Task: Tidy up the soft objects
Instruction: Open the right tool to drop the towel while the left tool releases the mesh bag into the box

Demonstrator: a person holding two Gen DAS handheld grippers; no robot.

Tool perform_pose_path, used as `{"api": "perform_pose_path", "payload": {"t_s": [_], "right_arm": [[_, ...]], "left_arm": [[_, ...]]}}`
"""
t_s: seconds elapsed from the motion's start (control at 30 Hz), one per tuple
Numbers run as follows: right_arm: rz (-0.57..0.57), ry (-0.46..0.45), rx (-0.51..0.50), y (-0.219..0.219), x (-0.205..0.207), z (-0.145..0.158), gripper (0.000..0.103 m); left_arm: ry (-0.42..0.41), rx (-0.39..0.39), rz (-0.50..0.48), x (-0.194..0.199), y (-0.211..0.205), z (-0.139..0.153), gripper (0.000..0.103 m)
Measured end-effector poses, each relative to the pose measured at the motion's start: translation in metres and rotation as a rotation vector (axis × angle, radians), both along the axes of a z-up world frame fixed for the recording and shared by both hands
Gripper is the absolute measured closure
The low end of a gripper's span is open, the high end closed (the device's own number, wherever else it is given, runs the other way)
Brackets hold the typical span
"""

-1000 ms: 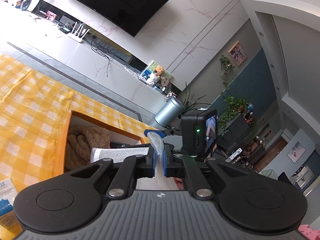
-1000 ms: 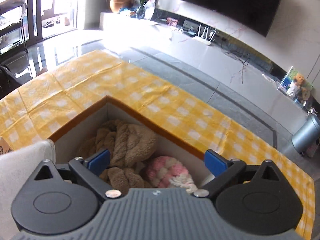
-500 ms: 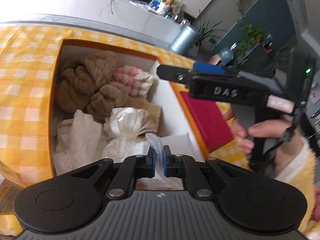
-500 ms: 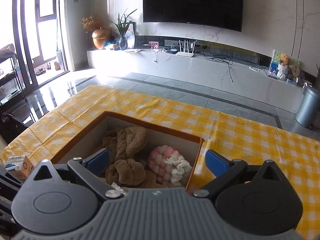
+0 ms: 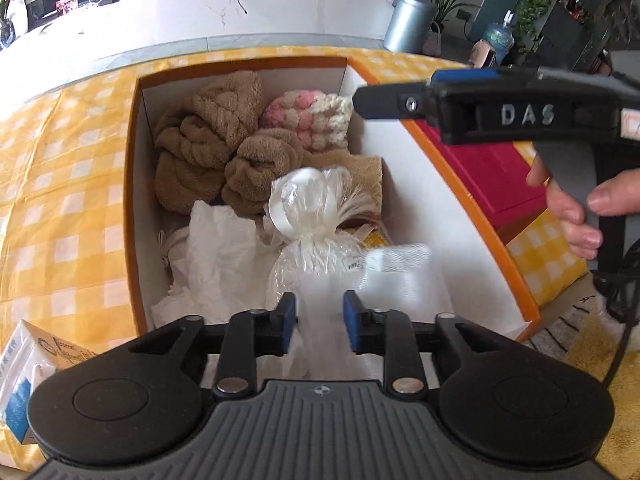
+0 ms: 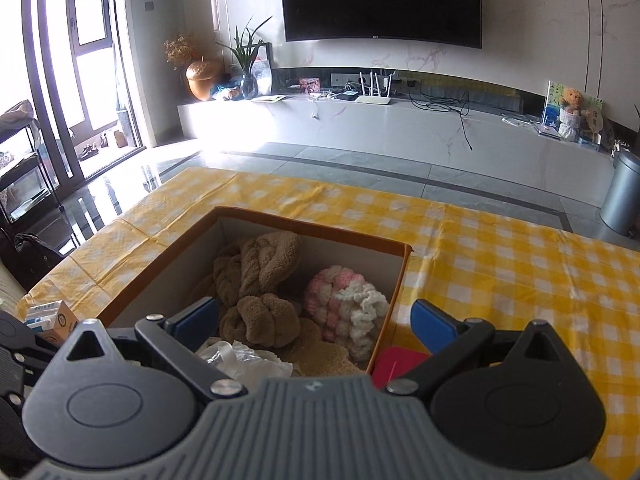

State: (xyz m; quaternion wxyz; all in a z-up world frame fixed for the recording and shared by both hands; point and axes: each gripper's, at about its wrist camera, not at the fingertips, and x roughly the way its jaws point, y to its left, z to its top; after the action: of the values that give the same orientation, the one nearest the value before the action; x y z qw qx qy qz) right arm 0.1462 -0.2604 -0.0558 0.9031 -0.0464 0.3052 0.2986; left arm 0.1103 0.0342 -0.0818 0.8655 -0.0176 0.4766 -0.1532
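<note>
An orange-rimmed cardboard box stands on the yellow checked tablecloth. It holds brown fluffy towels, a pink and white knitted ball, clear plastic bags and white cloth. My left gripper is open just above the box's near end, over a blurred white packet that lies apart from the jaws. My right gripper is open and empty, held above the box's right side; it also shows in the left wrist view. The box also shows in the right wrist view.
A red flat item lies right of the box on the cloth, also in the right wrist view. A small blue and white carton sits at the table's near left. A TV bench and grey bin stand beyond the table.
My left gripper has opened and let go of the white packet, which now lies in the box's near end. My right gripper has pulled back and risen slightly.
</note>
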Motion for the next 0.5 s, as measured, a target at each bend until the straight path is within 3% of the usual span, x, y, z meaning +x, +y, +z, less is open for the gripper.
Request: {"api": "perform_pose_path", "payload": {"t_s": [0.03, 0.1, 0.3, 0.43, 0.5], "right_arm": [[-0.001, -0.002, 0.002, -0.001, -0.001, 0.0, 0.003], [-0.005, -0.002, 0.003, -0.002, -0.001, 0.001, 0.003], [-0.007, -0.005, 0.012, -0.006, -0.003, 0.004, 0.003], [-0.011, -0.009, 0.026, -0.01, -0.003, 0.005, 0.003], [-0.014, -0.006, 0.031, -0.012, -0.002, 0.005, 0.003]], "left_arm": [[-0.032, -0.01, 0.007, -0.005, 0.004, 0.008, 0.044], [-0.092, -0.013, 0.023, -0.013, 0.007, 0.023, 0.036], [-0.265, -0.02, 0.051, -0.033, 0.005, 0.048, 0.024], [-0.309, -0.071, 0.026, -0.028, -0.004, 0.043, 0.025], [-0.289, -0.09, -0.03, -0.022, -0.014, 0.036, 0.033]]}}
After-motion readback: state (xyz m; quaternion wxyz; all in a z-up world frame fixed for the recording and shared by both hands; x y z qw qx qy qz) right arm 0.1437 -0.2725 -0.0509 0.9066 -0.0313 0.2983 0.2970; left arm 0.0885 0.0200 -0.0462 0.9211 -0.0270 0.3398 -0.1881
